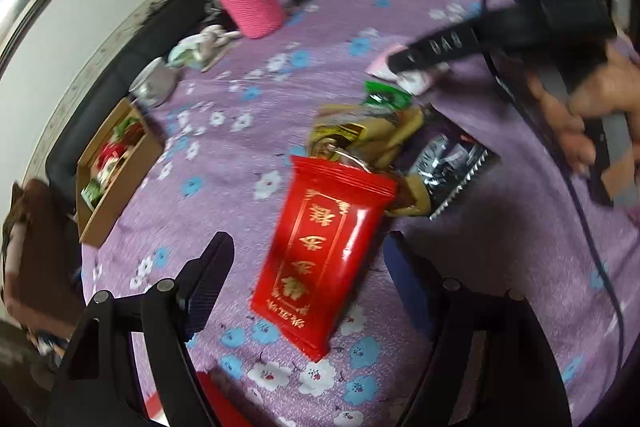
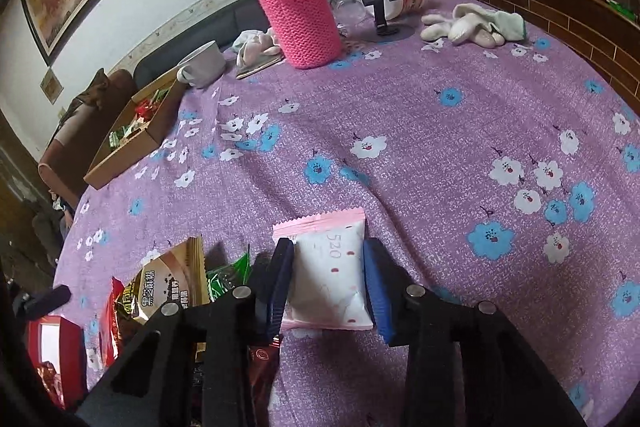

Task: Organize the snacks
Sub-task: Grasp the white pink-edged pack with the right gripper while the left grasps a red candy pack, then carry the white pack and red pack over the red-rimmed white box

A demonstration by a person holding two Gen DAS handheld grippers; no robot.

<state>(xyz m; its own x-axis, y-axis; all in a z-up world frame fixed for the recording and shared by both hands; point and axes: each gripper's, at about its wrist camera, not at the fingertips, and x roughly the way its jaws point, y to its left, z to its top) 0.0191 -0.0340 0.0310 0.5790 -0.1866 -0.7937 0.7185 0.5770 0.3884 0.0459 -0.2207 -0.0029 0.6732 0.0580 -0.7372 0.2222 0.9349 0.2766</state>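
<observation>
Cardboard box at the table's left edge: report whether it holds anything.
Partly filled: the open brown cardboard box shows red and green wrapped snacks inside.

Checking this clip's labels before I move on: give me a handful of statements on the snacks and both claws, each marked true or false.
1. The right claw has a pink-and-white snack packet between its fingers. True.
2. The left claw is clamped on the red packet. False: its fingers stand wide, apart from the packet lying between them.
3. The cardboard box already holds some snacks. True.
4. The bottle in the pink knitted sleeve lies on its side. False: it stands upright.
5. The cloth on the table is plain white. False: it is purple with blue and white flowers.
</observation>
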